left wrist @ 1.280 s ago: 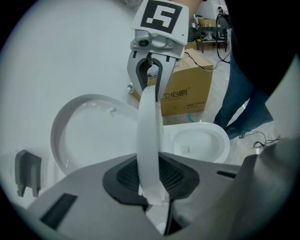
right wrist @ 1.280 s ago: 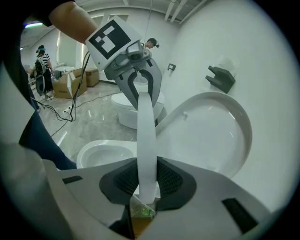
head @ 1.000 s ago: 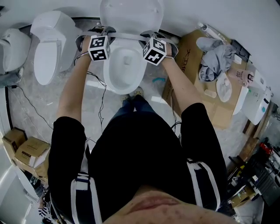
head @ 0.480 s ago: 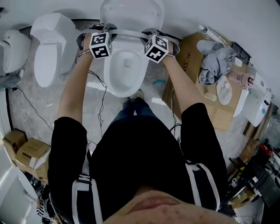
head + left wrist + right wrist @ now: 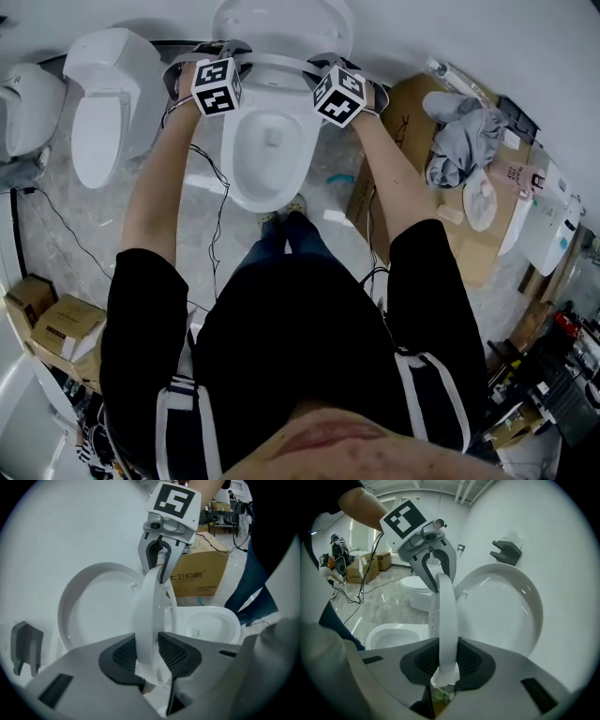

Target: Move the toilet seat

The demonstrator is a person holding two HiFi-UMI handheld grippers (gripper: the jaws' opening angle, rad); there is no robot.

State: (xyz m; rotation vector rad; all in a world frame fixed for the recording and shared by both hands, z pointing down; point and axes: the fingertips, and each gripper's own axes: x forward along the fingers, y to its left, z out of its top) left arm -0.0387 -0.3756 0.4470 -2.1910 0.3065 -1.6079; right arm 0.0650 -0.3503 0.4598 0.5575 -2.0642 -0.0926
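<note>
The white toilet seat ring (image 5: 277, 64) is lifted off the bowl (image 5: 272, 150) and stands nearly upright in front of the raised lid (image 5: 281, 23). My left gripper (image 5: 228, 58) holds its jaws around the ring's left side. Those jaws have just been opening, and in the left gripper view the seat (image 5: 150, 606) stands between the pads (image 5: 124, 654) with a thin gap on the right. My right gripper (image 5: 323, 64) is shut on the ring's right side. Its pads (image 5: 471, 658) press the seat (image 5: 445, 616) from both sides.
A second toilet (image 5: 103, 103) stands left of the bowl, with a third (image 5: 23, 103) at the far left. A cardboard box (image 5: 403, 103) with a grey cloth (image 5: 459, 127) sits to the right. Cables (image 5: 216, 216) trail over the floor. Cartons (image 5: 66, 323) lie at lower left.
Both grippers have moved up the picture toward the lid, carrying the seat ring further off the bowl and more upright.
</note>
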